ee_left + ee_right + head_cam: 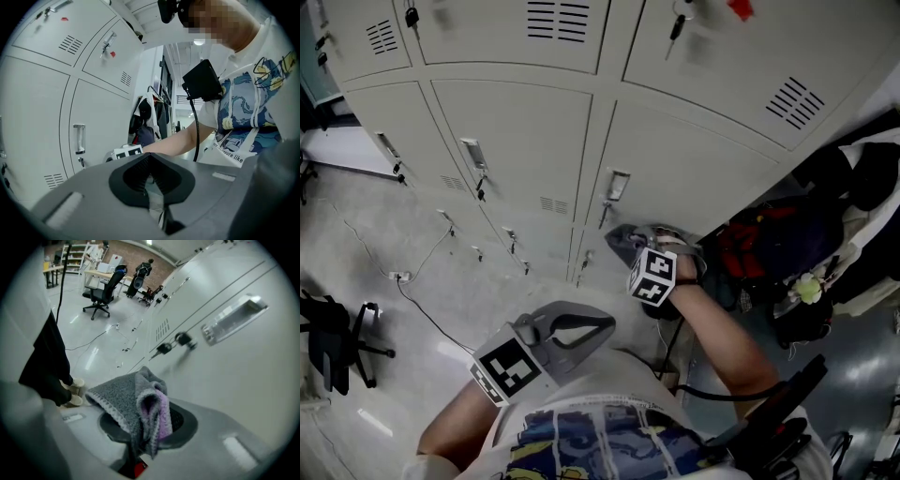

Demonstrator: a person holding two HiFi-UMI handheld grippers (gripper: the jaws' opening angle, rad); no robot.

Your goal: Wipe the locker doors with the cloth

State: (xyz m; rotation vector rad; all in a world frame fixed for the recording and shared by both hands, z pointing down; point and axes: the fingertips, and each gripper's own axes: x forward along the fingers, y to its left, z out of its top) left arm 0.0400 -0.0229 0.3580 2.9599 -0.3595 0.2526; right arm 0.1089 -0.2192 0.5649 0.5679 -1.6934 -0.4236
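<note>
R gripper (147,420) clamped tight on bunched grey cloth (126,401), at locker door (234,376) just below its handle (234,317). L gripper (151,180) jaws together, empty, well back from handle. Risk: cloth snags key (183,339) under handle and drags loose.

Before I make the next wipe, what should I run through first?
1. Grey and purple terry cloth clamped in the right tongs: ok.
2. Cloth pressed against the pale grey metal locker door: cannot tell.
3. Left tongs shut, empty and held back from the lockers: ok.
4. Wipe path free of the dark keys hanging from the lock: not ok, they hang just ahead of the cloth.
5. Recessed metal handle clear of the cloth: ok.
</note>
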